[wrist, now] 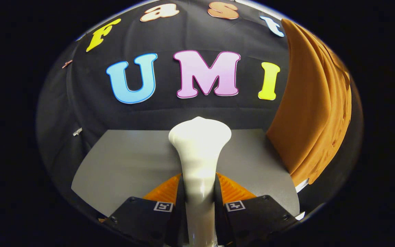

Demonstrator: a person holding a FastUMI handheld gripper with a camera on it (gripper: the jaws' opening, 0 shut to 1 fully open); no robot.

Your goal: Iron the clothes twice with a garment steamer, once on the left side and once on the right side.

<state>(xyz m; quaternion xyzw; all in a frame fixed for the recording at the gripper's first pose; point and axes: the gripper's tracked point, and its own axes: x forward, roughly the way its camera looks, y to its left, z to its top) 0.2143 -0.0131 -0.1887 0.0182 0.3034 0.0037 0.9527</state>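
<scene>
In the gripper view, the gripper (199, 206) sits at the bottom centre of the frame with both fingers pressed against the neck of a white garment steamer (199, 154), clamped on it from either side. The steamer's stem rises from between the fingers, and its flared head spreads out at the centre of the frame, above a grey table (122, 164) that fills the lower middle. Each finger carries a small square black-and-white marker near the stem; no brand name or readable text shows on the steamer. At the right of the frame hangs an orange-brown garment (310, 113), draped in long folds, apart from the steamer head and reaching down to the table's right edge.
</scene>
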